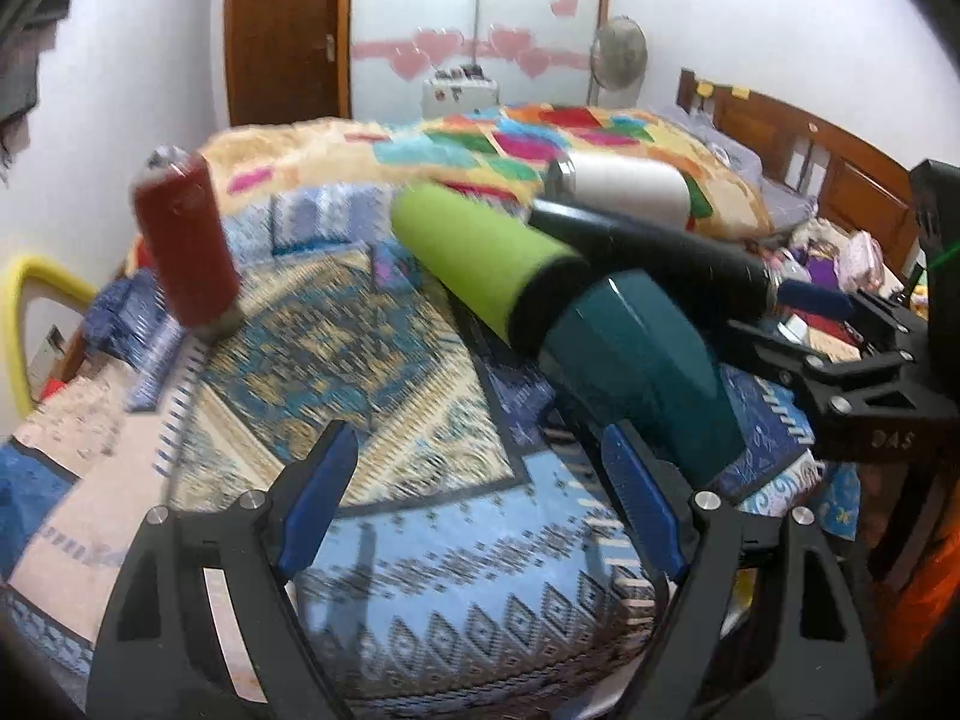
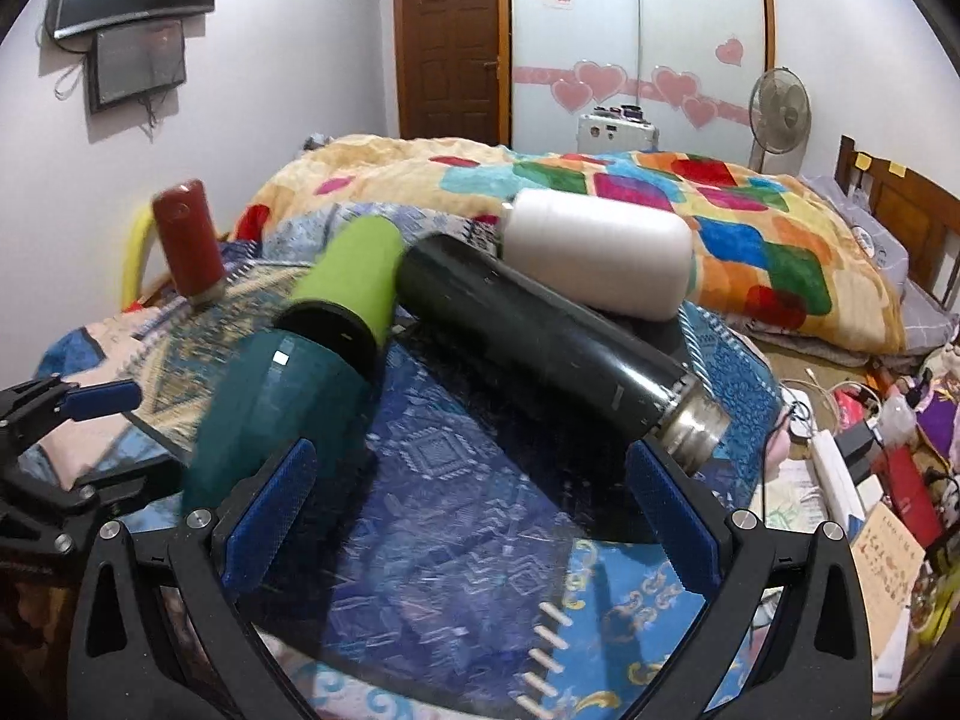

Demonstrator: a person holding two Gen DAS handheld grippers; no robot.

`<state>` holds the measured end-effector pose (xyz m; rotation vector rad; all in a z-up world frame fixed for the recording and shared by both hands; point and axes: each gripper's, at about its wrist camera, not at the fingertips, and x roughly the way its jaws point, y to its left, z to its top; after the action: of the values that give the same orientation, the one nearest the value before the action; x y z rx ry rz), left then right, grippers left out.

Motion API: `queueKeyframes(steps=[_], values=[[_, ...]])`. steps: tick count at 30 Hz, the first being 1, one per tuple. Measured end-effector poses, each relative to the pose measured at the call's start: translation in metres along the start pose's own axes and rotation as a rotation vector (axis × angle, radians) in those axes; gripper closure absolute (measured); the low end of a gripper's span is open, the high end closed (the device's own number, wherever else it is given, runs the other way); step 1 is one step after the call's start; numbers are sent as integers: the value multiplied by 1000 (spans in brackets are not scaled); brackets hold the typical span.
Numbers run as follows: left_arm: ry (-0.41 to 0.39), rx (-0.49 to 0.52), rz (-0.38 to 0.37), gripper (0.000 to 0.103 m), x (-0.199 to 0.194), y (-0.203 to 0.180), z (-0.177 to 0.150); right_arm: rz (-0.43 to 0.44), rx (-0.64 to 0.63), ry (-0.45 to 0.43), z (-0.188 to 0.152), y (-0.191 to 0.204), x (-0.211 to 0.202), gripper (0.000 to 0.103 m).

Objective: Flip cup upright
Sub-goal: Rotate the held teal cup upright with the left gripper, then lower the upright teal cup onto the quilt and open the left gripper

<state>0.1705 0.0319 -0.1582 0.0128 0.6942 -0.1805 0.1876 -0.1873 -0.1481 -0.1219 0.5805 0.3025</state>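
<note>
Both my claws, left (image 1: 480, 498) and right (image 2: 474, 510), are wide apart, holding nothing. The teal cup (image 2: 270, 414) lies tipped on the rug (image 2: 456, 540), maybe touching the green bottle (image 2: 354, 276).

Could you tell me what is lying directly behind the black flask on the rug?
Behind the black flask a white bottle lies on its side, with the colourful blanket beyond it. Whether they touch is hidden by the flask.

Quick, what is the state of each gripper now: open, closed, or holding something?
Left gripper: open, holding nothing.
Right gripper: open, holding nothing; the teal cup lies beside its left finger.
</note>
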Motion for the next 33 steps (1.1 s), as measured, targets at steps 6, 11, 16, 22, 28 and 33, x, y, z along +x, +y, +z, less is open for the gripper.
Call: queueKeyframes(steps=[6, 11, 16, 22, 28, 33], values=[[-83, -4, 53, 19, -22, 12, 8, 54, -32, -10, 12, 21, 0, 0], [-99, -12, 64, 19, -24, 17, 4, 108, -16, 33, 14, 32, 17, 0], [-93, -31, 48, 19, -20, 23, -2, 107, -28, 100, 12, 41, 38, 2], [-99, -20, 39, 19, -18, 23, -6, 152, 10, 186, 10, 41, 56, 14], [-104, -14, 29, 19, -18, 22, -6, 189, 26, 218, 9, 43, 64, 24], [-107, -11, 30, 19, -19, 21, -4, 189, 28, 192, 10, 45, 59, 27]])
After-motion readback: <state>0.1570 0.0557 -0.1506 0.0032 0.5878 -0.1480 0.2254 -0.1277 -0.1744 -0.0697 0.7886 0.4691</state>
